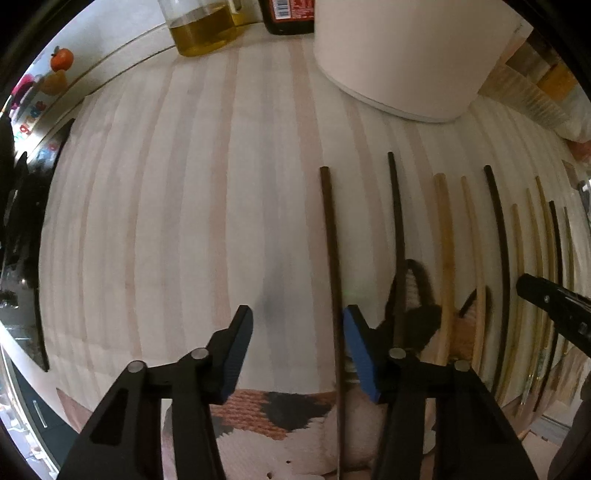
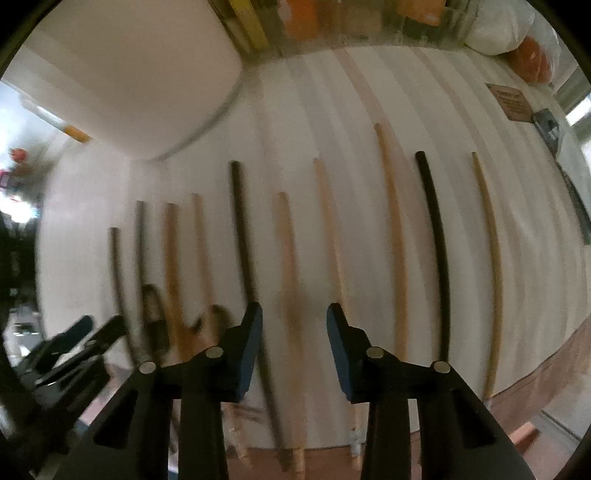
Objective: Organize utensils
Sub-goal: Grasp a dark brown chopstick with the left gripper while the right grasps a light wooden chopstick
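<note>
Several chopsticks lie side by side on a pale striped wooden counter (image 1: pixel 184 206), their near ends past its front edge. In the left wrist view my left gripper (image 1: pixel 297 350) is open; the leftmost dark brown chopstick (image 1: pixel 330 258) runs between its fingers, close to the right pad (image 1: pixel 360 354). Black and tan chopsticks (image 1: pixel 445 258) lie to its right. In the right wrist view my right gripper (image 2: pixel 294 350) is open and empty, low over a tan chopstick (image 2: pixel 290 280), with a black one (image 2: pixel 243 236) at its left finger. More chopsticks (image 2: pixel 436 236) lie to the right.
A large white round container (image 1: pixel 406 59) stands at the back; it also shows in the right wrist view (image 2: pixel 125 74). An oil bottle (image 1: pixel 201 29) and a dark sauce bottle (image 1: pixel 288 16) stand behind. A patterned cloth (image 1: pixel 273 410) is below the counter's front edge.
</note>
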